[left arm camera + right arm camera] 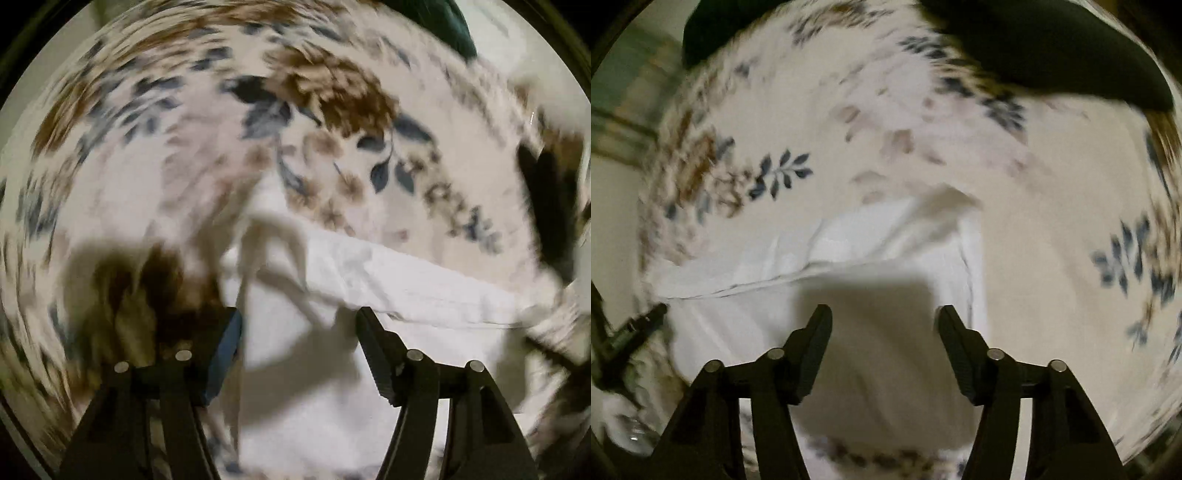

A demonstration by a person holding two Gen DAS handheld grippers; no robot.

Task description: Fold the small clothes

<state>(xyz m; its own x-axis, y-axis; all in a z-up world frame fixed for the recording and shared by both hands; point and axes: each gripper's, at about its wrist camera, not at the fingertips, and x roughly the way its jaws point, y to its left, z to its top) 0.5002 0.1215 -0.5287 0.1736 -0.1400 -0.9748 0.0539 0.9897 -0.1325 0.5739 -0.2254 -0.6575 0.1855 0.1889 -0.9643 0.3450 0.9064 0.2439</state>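
A small white garment [406, 284] lies on a floral bedsheet [332, 92], partly folded, with a straight hem across it and thin straps at its left end. My left gripper [297, 317] is open and empty just above its near part. In the right wrist view the same white garment [886, 236] lies below my right gripper [884, 314], which is open and empty over a shadowed patch of the cloth. Both views are blurred by motion.
The floral sheet [1052, 166] covers the whole surface. Dark green cloth [439, 22] lies at the far edge, and dark cloth [1071, 48] also at the far right. The other gripper [546, 206] shows at the right and again [624, 339] at the left.
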